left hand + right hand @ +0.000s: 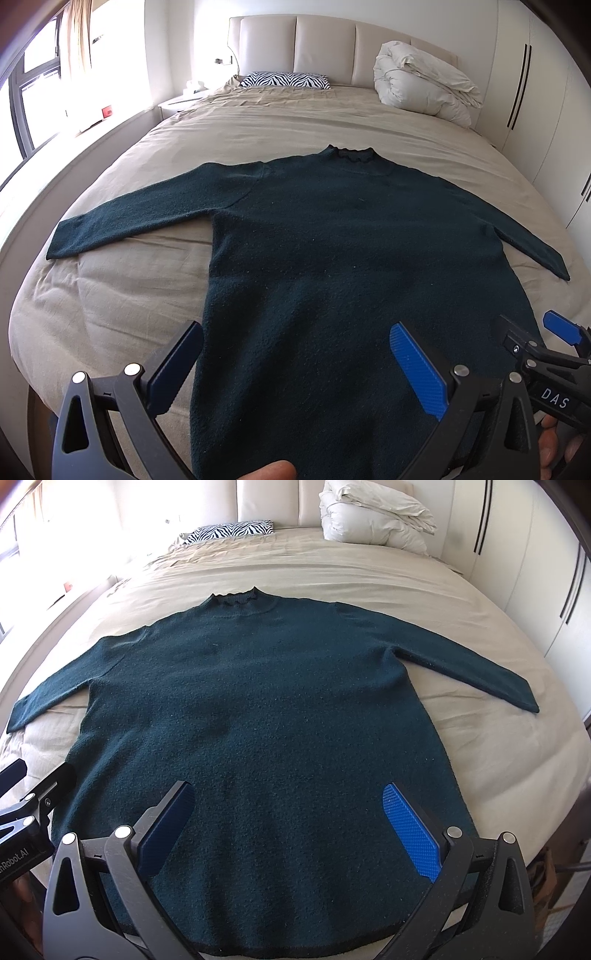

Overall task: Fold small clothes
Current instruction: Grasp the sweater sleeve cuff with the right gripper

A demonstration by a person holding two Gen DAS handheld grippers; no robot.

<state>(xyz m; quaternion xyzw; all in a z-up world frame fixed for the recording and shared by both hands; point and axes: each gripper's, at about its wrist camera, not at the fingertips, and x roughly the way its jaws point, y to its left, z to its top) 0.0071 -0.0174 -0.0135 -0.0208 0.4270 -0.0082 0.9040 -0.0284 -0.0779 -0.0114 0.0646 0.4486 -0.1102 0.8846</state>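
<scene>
A dark teal knit sweater (pixel 332 236) lies flat on the bed, collar away from me, both sleeves spread out to the sides; it also shows in the right wrist view (pixel 258 701). My left gripper (pixel 295 332) is open and empty, hovering over the sweater's lower left part near the hem. My right gripper (pixel 288 794) is open and empty, over the lower middle of the sweater just above the hem. The right gripper also shows at the right edge of the left wrist view (pixel 546 339), and the left gripper shows at the left edge of the right wrist view (pixel 33 794).
The bed (pixel 258 122) has a beige sheet. A zebra-pattern pillow (pixel 284 80) and a folded white duvet (pixel 424 81) lie at the headboard. A window is on the left and white wardrobe doors (pixel 535 92) on the right.
</scene>
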